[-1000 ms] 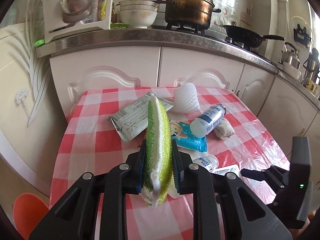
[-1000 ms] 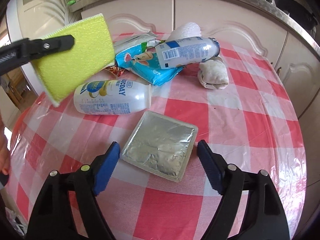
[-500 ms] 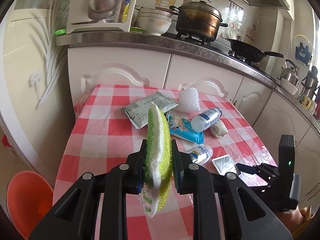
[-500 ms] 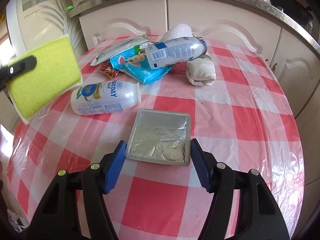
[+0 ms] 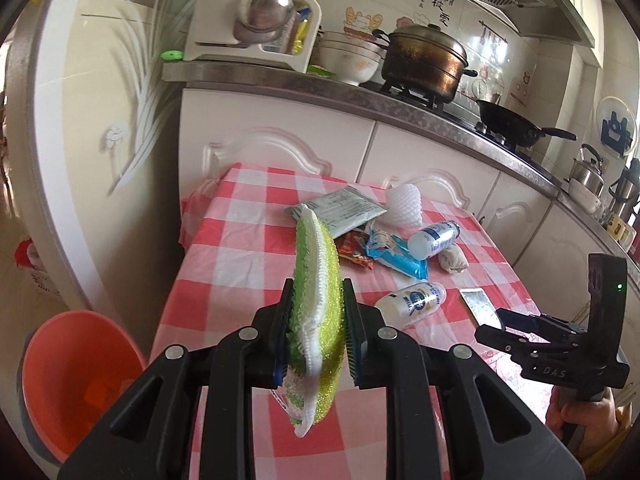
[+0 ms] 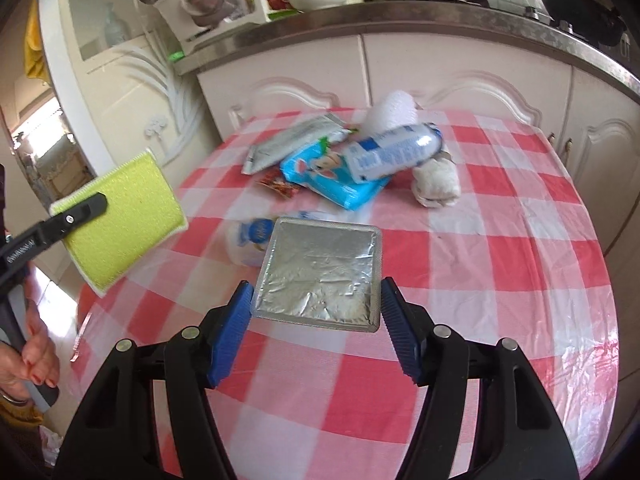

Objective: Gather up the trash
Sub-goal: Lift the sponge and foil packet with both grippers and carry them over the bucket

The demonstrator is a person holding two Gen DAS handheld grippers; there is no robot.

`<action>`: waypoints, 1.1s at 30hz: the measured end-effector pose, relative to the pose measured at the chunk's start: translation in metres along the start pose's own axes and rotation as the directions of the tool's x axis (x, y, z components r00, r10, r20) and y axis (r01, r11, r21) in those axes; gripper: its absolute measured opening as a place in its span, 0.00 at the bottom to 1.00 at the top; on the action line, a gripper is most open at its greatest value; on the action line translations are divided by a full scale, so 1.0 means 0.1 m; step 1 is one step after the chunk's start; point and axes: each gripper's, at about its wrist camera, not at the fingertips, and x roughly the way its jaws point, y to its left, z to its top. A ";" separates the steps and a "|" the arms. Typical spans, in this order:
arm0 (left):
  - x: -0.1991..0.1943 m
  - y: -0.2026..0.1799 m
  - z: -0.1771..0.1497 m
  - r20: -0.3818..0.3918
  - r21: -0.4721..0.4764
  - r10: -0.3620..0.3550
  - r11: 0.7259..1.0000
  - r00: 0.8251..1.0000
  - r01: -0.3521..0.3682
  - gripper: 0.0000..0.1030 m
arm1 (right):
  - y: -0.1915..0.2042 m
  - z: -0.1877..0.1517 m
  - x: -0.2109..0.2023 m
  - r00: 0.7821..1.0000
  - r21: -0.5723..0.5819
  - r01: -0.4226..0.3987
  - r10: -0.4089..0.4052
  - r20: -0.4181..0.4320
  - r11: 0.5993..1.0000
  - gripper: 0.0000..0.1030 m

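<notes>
My left gripper (image 5: 316, 304) is shut on a green and white sponge (image 5: 316, 280), held above the near left edge of the checked table (image 5: 240, 248); the sponge also shows in the right wrist view (image 6: 124, 216). My right gripper (image 6: 316, 300) is shut on a square silver foil packet (image 6: 320, 276), lifted off the cloth; the packet shows edge-on in the left wrist view (image 5: 480, 306). On the table lie two white bottles (image 5: 412, 300) (image 5: 434, 238), a blue wrapper (image 5: 394, 254), a grey pouch (image 5: 340, 212), a red wrapper (image 5: 354, 254), a foam net (image 5: 404, 204) and a crumpled tissue (image 5: 452, 260).
An orange bin (image 5: 76, 376) stands on the floor at the table's left. White cabinets (image 5: 280, 136) and a counter with a pot (image 5: 424, 60), bowls and a wok (image 5: 512, 124) run behind the table. A hand (image 6: 36, 352) holds the left gripper's handle.
My right gripper has shut on the foil packet and lifted it from the table. My left gripper has pulled back and up with the sponge, bringing the orange bin into view.
</notes>
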 end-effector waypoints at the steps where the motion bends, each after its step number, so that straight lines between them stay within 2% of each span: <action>1: -0.04 0.04 -0.01 0.006 -0.007 0.006 1.000 1.000 -0.006 0.23 | 0.07 0.02 -0.02 1.000 -0.011 -0.015 0.015 0.004 1.000 0.63; 9: -0.40 0.39 -0.05 0.046 -0.055 0.074 0.996 0.996 -0.072 0.23 | 0.68 0.14 -0.03 0.992 -0.131 -0.127 0.128 0.004 0.983 0.63; 15: -0.65 0.80 -0.14 0.050 -0.108 0.168 0.981 0.985 -0.162 0.23 | 1.22 0.24 0.11 0.974 -0.225 -0.225 0.223 -0.035 0.948 0.63; 25: -0.86 1.55 -0.46 -0.009 -0.235 0.310 0.924 0.951 -0.303 0.23 | 2.30 0.26 0.51 0.925 -0.426 -0.379 0.357 -0.133 0.822 0.63; 30: -0.81 1.82 -0.60 -0.052 -0.278 0.337 0.899 0.940 -0.338 0.23 | 2.69 0.26 0.75 0.905 -0.486 -0.424 0.382 -0.188 0.765 0.63; 33: -0.75 1.96 -0.70 -0.079 -0.297 0.344 0.888 0.936 -0.352 0.23 | 2.86 0.23 0.92 0.900 -0.518 -0.434 0.378 -0.216 0.737 0.63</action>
